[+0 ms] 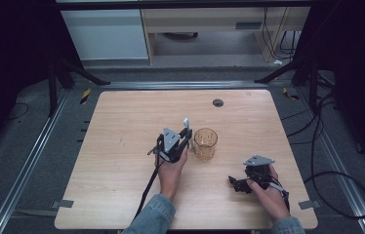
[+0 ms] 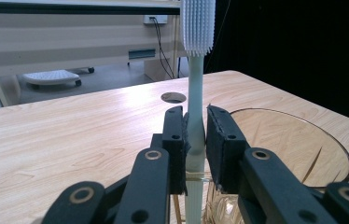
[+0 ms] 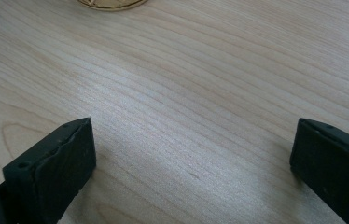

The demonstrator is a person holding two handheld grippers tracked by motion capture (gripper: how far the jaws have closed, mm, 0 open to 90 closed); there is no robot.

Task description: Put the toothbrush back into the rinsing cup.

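From the high view, the left gripper [image 1: 184,138] sits near the middle of the bench [image 1: 122,146], with an amber glass cup [image 1: 205,143] just beside it on its right. A pale brush [image 1: 186,122] pokes out past the gripper's front, but at that range it is little more than a white fleck. The left gripper view gives the detail: the gripper [image 2: 195,149] is clamped on the brush's pale green handle [image 2: 196,116], pads pressing it from either side, and the brush stands upright, its white bristled head [image 2: 198,25] well above the jaws. The cup [image 2: 294,154] shows just to the right of the jaws, its rim at about pad height; the handle's lower end appears to run down close against the cup's near wall, though whether it touches the glass I cannot tell. A round hole in the bench [image 2: 173,97] lies beyond the jaws.

The right gripper [image 1: 236,184] rests low on the bench, well apart from the cup, held in the person's right hand [image 1: 268,195]. The right gripper view shows what the high view leaves unclear: its jaws stand wide apart with bare wood between them, and a sliver of the cup's base [image 3: 112,3] lies far ahead.
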